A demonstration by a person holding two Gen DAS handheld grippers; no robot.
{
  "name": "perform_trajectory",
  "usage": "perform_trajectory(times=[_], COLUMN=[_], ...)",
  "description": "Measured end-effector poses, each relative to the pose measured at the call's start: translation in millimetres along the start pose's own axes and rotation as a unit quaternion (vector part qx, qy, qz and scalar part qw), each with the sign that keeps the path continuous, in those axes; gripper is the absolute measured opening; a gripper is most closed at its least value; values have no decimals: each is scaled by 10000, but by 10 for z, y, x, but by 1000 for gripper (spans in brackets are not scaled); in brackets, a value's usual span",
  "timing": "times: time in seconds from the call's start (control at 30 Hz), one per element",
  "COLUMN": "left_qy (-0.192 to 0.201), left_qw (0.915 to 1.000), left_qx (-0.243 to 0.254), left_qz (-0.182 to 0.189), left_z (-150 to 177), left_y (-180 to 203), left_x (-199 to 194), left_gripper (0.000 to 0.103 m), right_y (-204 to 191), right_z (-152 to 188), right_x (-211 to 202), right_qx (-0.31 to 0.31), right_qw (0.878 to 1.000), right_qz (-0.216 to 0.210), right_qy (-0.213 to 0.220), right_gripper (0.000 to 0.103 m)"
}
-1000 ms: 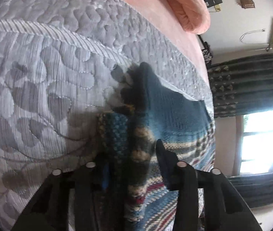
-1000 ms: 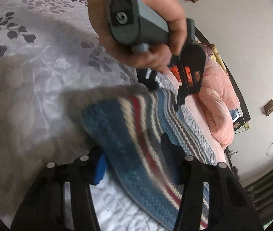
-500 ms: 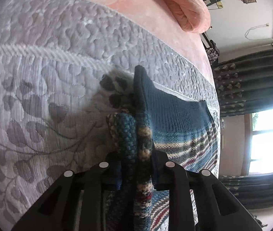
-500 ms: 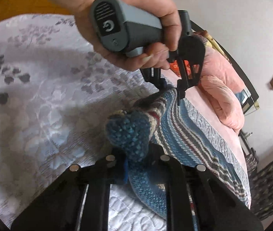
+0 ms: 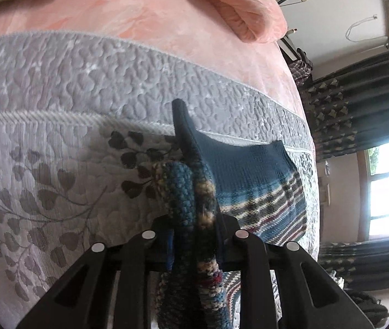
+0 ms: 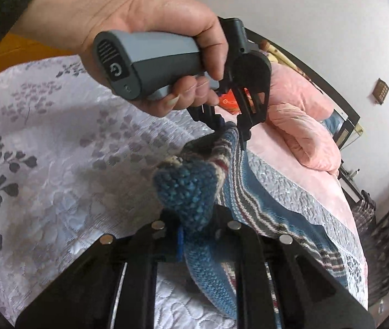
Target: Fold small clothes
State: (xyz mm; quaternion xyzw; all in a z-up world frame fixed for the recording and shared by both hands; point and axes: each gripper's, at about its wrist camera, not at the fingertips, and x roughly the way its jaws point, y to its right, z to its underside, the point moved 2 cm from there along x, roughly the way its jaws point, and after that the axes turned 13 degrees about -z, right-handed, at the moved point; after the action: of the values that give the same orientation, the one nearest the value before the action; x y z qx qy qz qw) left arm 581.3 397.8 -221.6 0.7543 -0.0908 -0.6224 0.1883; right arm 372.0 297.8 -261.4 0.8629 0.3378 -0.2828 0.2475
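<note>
You are early in the fold, by my reading: the striped knit garment (image 5: 252, 181) has one edge lifted off the grey quilted bedspread (image 5: 57, 142), while its far blue hem lies flat near the seam where the pink blanket (image 5: 145, 27) begins. No finished crease shows yet, so carrying the raised edge over, laying it down and smoothing it all remain.

On your left, the left gripper (image 5: 194, 235) has its jaws pressed together on a thick bunched roll of the knit, which rises between them and hangs down past the fingers. From the right wrist view you see the same tool from behind, your hand (image 6: 150, 41) wrapped around its grey handle, its tips biting the striped edge above the bedspread.

On your right, the right gripper (image 6: 197, 227) is also clamped, pinching a rounded blue fold of the garment close to the other pinch. The fabric between the two grips sags rather than running taut.
</note>
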Motion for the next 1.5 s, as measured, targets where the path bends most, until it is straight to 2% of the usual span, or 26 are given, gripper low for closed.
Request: perform_trajectory(times=[0.57, 1.2, 1.5], left_qy=[220, 387, 388], left_qw=[9982, 9955, 9941], left_qx=[393, 556, 677], left_qz=[-395, -657, -759], left_z=[-109, -162, -176], left_y=[787, 1621, 1992], left_x=[-453, -536, -447], left_gripper=[21, 21, 21], right_y=[606, 1261, 1527], right_z=[-95, 101, 283], right_x=[-561, -986, -1104], right_qx=[643, 1227, 1480], right_qw=[9970, 9896, 9854], right_qz=[126, 391, 506], right_qy=[422, 643, 674], right_gripper=[11, 11, 11])
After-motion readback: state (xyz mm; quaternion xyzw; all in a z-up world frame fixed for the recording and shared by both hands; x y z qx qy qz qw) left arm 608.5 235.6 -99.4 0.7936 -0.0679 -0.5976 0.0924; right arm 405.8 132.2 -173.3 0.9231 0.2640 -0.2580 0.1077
